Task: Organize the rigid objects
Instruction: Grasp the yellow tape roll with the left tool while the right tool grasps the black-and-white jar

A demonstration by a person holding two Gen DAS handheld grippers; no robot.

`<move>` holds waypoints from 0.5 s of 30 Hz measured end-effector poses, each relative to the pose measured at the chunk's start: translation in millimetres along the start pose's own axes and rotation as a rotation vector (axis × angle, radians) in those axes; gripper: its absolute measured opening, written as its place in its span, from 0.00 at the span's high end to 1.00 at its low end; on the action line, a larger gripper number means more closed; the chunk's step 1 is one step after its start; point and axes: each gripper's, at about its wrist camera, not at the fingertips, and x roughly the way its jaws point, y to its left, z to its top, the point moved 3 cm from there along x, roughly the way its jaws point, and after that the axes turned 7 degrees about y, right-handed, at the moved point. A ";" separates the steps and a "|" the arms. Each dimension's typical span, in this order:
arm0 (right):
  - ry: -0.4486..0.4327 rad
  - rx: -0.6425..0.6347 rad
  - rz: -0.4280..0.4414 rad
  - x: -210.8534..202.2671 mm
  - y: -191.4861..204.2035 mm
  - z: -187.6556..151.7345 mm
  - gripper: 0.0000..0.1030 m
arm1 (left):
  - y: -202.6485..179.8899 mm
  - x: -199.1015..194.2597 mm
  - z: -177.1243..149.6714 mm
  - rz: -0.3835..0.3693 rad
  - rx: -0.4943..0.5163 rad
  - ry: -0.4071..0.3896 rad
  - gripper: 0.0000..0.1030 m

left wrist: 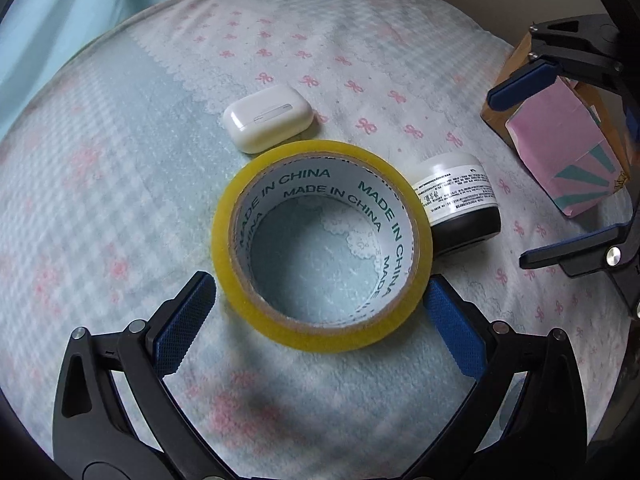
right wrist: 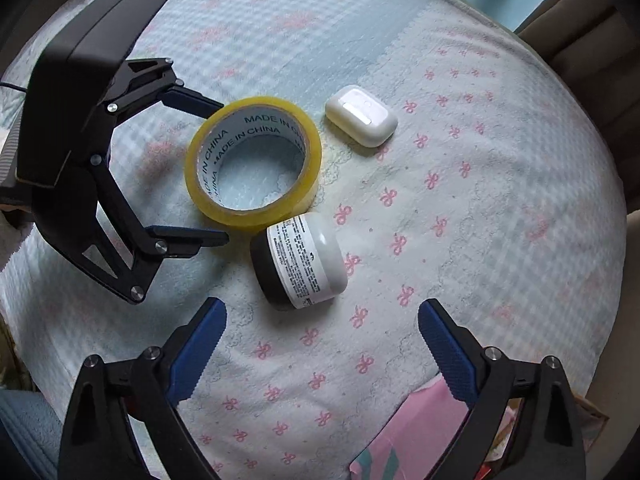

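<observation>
A yellow tape roll lies flat on the bedspread, also seen in the right wrist view. A white earbud case lies beyond it. A white jar with a black lid lies on its side, touching the roll. My left gripper is open, its pads on either side of the roll's near part, not touching. My right gripper is open and empty, just short of the jar.
A pink and teal box stands in a brown cardboard container at the bed's edge, under my right gripper. The bedspread is pale blue with pink bows. A light blue pillow lies beyond it.
</observation>
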 end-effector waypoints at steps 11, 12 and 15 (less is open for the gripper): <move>0.055 -0.051 0.036 36.3 3.7 16.1 0.33 | -3.5 18.8 11.9 -0.008 0.118 -0.030 0.00; 0.055 -0.052 0.047 37.3 3.5 16.1 0.35 | -3.9 18.8 12.1 -0.005 0.131 -0.031 0.01; 0.057 -0.061 0.101 38.1 6.7 15.5 0.51 | -4.7 19.6 13.5 0.008 0.156 -0.034 0.03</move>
